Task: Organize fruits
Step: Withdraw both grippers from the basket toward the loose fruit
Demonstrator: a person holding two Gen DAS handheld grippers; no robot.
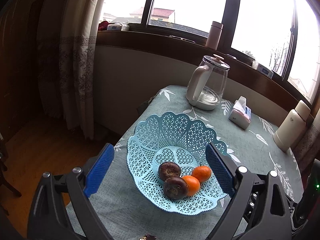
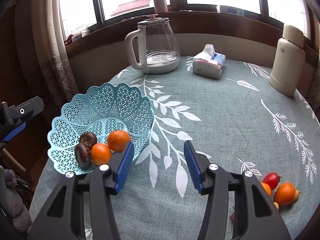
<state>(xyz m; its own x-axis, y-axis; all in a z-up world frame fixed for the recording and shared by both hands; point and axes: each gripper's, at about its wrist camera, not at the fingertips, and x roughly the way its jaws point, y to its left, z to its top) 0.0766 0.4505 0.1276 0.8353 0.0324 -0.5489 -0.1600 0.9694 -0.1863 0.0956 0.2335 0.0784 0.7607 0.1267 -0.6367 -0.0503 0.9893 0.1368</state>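
Fruit sits in the blue lattice basket at the left edge of the table: two dark brown fruits on its left side and two oranges touching them on the right. The left gripper hangs over the basket, jaws spread wide and holding nothing. The right gripper is just right of the basket, jaws well apart and empty, its left finger close to the rim. At the table's back stand a glass kettle, a tissue pack and a cream flask. Near the right front edge lie a red tomato, another orange and smaller pieces, perhaps kumquats, partly hidden.
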